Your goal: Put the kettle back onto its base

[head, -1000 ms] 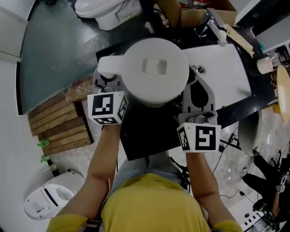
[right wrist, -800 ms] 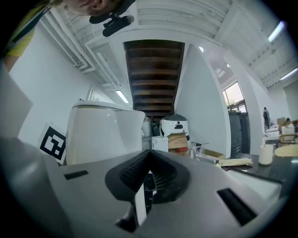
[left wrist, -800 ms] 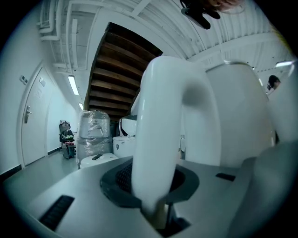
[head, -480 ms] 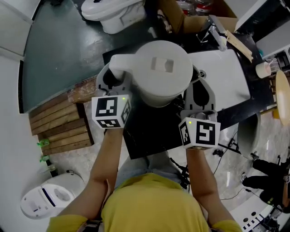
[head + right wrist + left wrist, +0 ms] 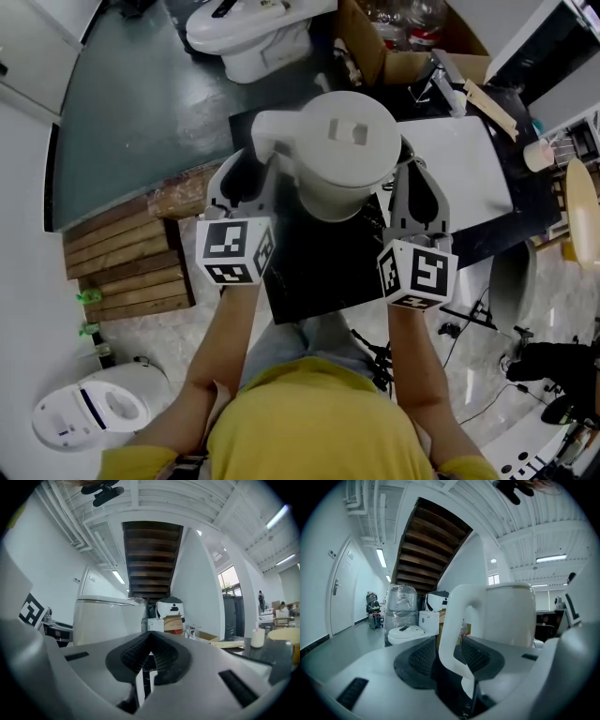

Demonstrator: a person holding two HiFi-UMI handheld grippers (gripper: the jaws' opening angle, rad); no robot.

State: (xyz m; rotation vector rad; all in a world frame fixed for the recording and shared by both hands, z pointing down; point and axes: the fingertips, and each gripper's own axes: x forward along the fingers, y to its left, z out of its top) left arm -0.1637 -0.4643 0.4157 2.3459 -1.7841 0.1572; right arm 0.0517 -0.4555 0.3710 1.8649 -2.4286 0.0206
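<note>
The white kettle (image 5: 342,150) stands upright on the black table (image 5: 319,272), its handle (image 5: 272,131) turned to the left. It covers whatever is under it, so I see no base. My left gripper (image 5: 248,169) is level with the handle and its jaws are opening. In the left gripper view the handle (image 5: 457,634) stands between the dark pads (image 5: 417,658) and neither pad presses on it. My right gripper (image 5: 415,173) is shut and empty, just right of the kettle body (image 5: 105,620).
A white board (image 5: 464,169) lies on the table to the right of the kettle, with a paper cup (image 5: 539,155) beyond it. Behind the table stand a white toilet (image 5: 253,37) and a cardboard box (image 5: 394,37). A wooden pallet (image 5: 122,253) lies on the floor at the left.
The left gripper has let go of the kettle handle, spread its jaws and drawn back a little towards me. The kettle stays put and the right gripper has hardly moved.
</note>
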